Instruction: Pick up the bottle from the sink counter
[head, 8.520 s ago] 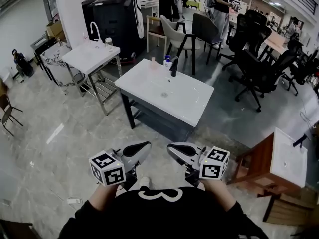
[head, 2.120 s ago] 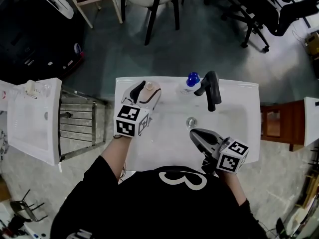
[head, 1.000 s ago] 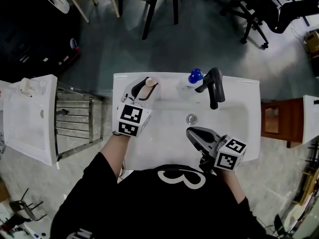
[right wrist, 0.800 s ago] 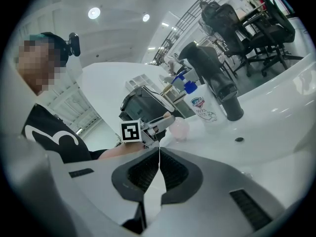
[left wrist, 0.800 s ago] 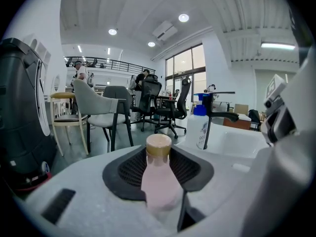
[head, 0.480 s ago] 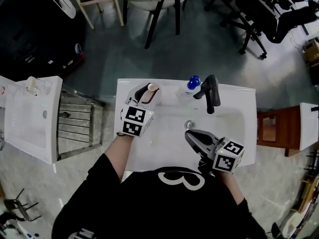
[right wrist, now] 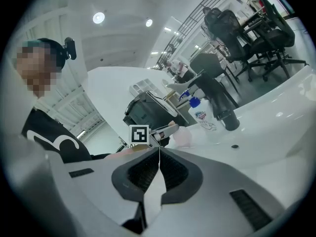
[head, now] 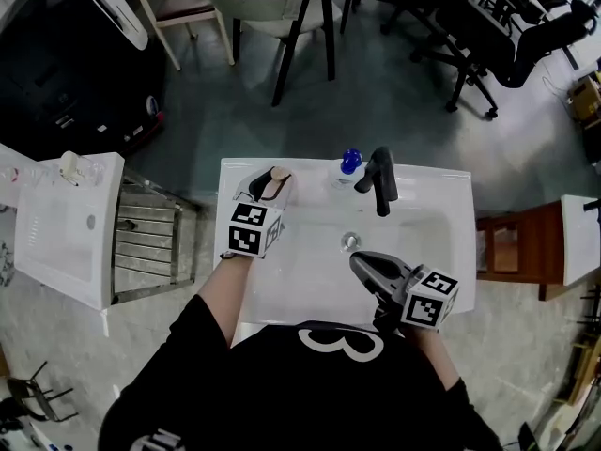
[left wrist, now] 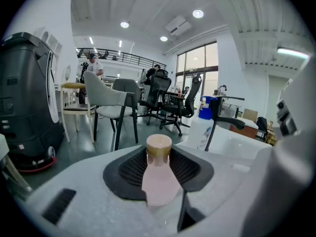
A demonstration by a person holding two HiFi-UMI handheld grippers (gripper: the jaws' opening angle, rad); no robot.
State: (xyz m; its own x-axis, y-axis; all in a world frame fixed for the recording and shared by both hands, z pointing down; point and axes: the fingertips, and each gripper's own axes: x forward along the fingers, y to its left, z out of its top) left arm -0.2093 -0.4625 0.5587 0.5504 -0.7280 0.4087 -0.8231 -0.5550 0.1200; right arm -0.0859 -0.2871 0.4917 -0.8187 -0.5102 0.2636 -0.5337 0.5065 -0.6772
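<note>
A small pink bottle [head: 277, 178] with a tan cap stands at the back left of the white sink counter [head: 441, 195]. My left gripper [head: 268, 182] is shut on it. In the left gripper view the pink bottle [left wrist: 159, 174] sits upright between the dark pads, cap above them, with my left gripper [left wrist: 159, 158] pressing its sides. My right gripper [head: 362, 263] hovers over the basin's front, shut and empty. The right gripper view has my right gripper [right wrist: 159, 151] with its pads touching, and beyond it the pink bottle [right wrist: 183, 138].
A white bottle with a blue cap [head: 345, 168] stands beside the black faucet [head: 380, 178] at the counter's back edge. The drain [head: 349, 241] lies mid-basin. A second white sink [head: 56, 228] and a metal rack [head: 155, 242] are left; chairs stand behind.
My right gripper has risen slightly above the basin. The left gripper stays in place around the pink bottle, rolled a little.
</note>
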